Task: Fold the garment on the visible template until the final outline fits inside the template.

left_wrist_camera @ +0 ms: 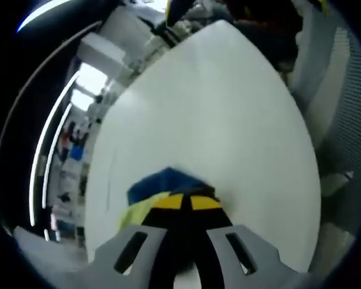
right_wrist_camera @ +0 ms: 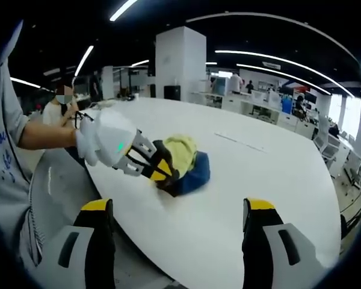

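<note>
On the white table [right_wrist_camera: 240, 180], near the edge closest to the person, lies the garment [right_wrist_camera: 183, 162], a small bundle of yellow and blue cloth. In the right gripper view the yellow part is on top and the blue part is under it and toward the right. The left gripper [right_wrist_camera: 159, 168] comes in from the left of this view, held by a hand in a white glove [right_wrist_camera: 105, 144], and its yellow-tipped jaws are pressed together on the near side of the bundle, pinching the cloth. The right gripper [right_wrist_camera: 177, 211] is above the table edge, well apart from the garment, and its two jaws stand wide apart with nothing between them.

In the left gripper view the left gripper [left_wrist_camera: 185, 201] has its yellow tips close together, touching the garment [left_wrist_camera: 162, 183], with blue cloth just in front of the tips and yellow cloth at their left side. The table [left_wrist_camera: 216, 108] stretches away beyond it, and office desks and ceiling lights are blurred behind.
</note>
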The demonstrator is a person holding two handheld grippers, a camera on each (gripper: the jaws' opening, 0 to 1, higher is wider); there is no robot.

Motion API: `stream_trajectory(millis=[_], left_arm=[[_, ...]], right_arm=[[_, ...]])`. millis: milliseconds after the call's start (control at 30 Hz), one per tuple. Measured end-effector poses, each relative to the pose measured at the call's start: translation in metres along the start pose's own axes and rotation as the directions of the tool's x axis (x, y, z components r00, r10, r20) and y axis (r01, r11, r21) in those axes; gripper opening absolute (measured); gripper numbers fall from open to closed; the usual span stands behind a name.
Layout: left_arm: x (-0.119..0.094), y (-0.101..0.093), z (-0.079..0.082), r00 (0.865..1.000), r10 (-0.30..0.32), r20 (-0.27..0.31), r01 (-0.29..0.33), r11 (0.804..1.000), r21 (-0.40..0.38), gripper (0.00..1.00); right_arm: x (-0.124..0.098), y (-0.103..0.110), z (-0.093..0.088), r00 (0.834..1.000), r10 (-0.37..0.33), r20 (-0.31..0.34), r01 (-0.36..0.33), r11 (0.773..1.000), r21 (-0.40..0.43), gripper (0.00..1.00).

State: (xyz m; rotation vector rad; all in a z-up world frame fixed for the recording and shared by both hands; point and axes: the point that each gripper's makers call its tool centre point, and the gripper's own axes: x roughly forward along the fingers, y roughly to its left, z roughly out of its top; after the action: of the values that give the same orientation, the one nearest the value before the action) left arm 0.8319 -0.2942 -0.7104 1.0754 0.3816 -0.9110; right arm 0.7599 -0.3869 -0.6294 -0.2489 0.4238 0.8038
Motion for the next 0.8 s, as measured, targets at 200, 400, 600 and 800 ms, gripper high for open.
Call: stream_trajectory(millis=[200, 400, 600, 800], left_arm=[[-0.013, 0.018, -0.004, 0.999, 0.042, 0.008, -0.041, 0.998, -0.044, 0.0], [-0.025, 0.032, -0.008, 0.997, 0.073, 0.007, -0.073, 0.994, -0.076, 0.0], [-0.032, 0.042, -0.015, 0.995, 0.098, 0.007, -0.097, 0.989, -0.108, 0.0], [-0.04, 0.056, -0.021, 0.992, 0.124, -0.001, -0.123, 0.984, -0.126, 0.0]], right_arm=[[0.003, 0.005, 0.003, 1.0, 0.012, 0.011, -0.012, 1.0, -0.004, 0.87], [0.008, 0.009, 0.002, 1.0, 0.022, 0.013, -0.022, 1.0, 0.0, 0.85], [0.013, 0.004, 0.008, 0.999, 0.004, 0.042, 0.001, 0.991, -0.136, 0.73], [0.022, 0.007, 0.006, 0.998, 0.051, 0.035, -0.045, 0.989, -0.139, 0.66]])
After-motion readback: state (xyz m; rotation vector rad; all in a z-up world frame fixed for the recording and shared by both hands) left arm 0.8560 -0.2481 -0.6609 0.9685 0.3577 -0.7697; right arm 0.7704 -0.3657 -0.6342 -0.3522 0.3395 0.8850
